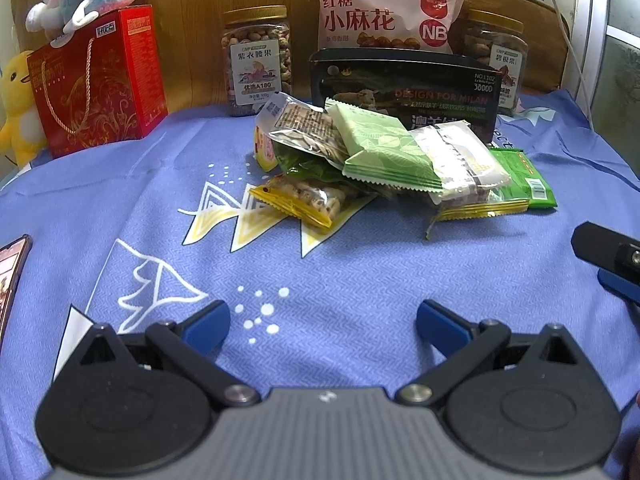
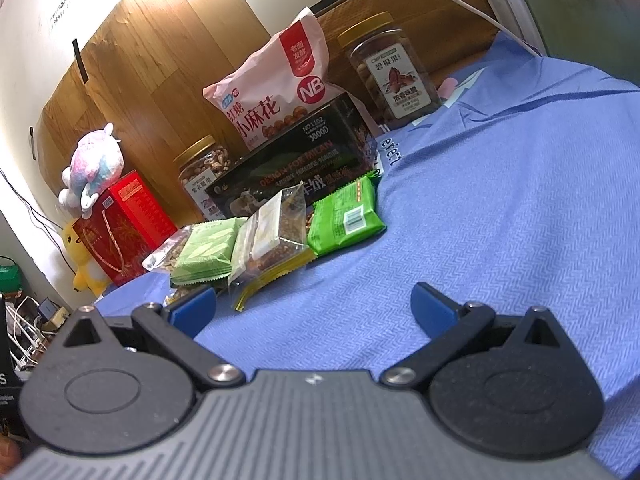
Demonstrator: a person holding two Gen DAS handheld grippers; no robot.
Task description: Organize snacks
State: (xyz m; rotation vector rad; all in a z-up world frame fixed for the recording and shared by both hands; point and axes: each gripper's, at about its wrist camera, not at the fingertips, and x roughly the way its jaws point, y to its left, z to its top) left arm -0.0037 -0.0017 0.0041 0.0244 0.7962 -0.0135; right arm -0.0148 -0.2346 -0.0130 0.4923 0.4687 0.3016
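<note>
Blue-padded and gaping empty, our left gripper [image 1: 323,322] and right gripper [image 2: 313,307] face the untouched snack pile [image 1: 384,160]; we judge sorting unstarted, reaching first.

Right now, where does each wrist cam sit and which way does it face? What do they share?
Left wrist: low over the blue patterned cloth, level, facing the loose snack packet pile and black printed box; own open left gripper shows, plus part of the right gripper at the right edge.
Right wrist: further right, tilted, facing left across the pile; own open right gripper shows.
Shared: pile, box, pink snack bag, red gift box.
</note>
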